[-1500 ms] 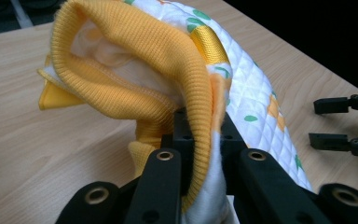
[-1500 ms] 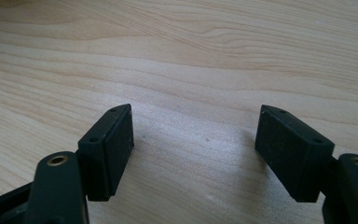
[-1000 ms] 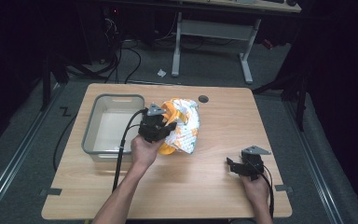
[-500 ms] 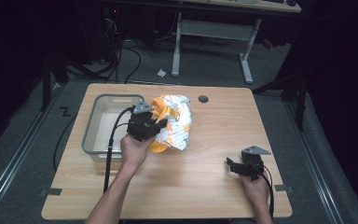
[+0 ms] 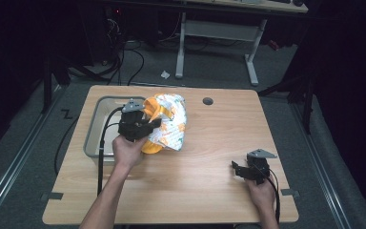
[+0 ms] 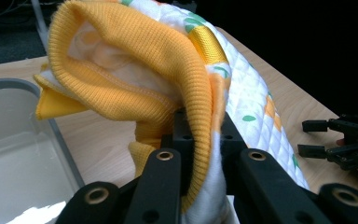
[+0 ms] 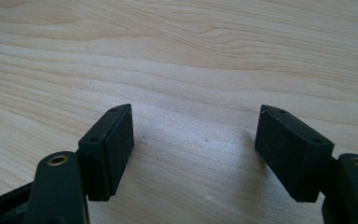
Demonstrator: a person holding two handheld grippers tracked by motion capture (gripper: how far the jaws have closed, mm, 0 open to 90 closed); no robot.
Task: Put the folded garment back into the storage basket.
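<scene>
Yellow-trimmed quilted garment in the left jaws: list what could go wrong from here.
1. The left gripper pinches only the ribbed yellow cuff of the garment; it might slip out.
2. Its hanging bulk could catch the clear bin rim.
3. The right gripper rests open on the table, giving no support.

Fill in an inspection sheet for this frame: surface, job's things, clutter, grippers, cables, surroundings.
Surface: wooden table, pale, with a round grommet hole near the far edge.
Job's things: yellow-and-white garment, bunched and partly lifted, beside the clear bin, which looks empty.
Clutter: nothing seen on the table.
Grippers: left gripper shut on the garment's yellow ribbed edge; right gripper open over bare wood near the table's right front.
Cables: black cable trails from the left gripper over the bin; more lie on the floor behind.
Surroundings: dark room, grey floor, a white desk frame beyond the table.
</scene>
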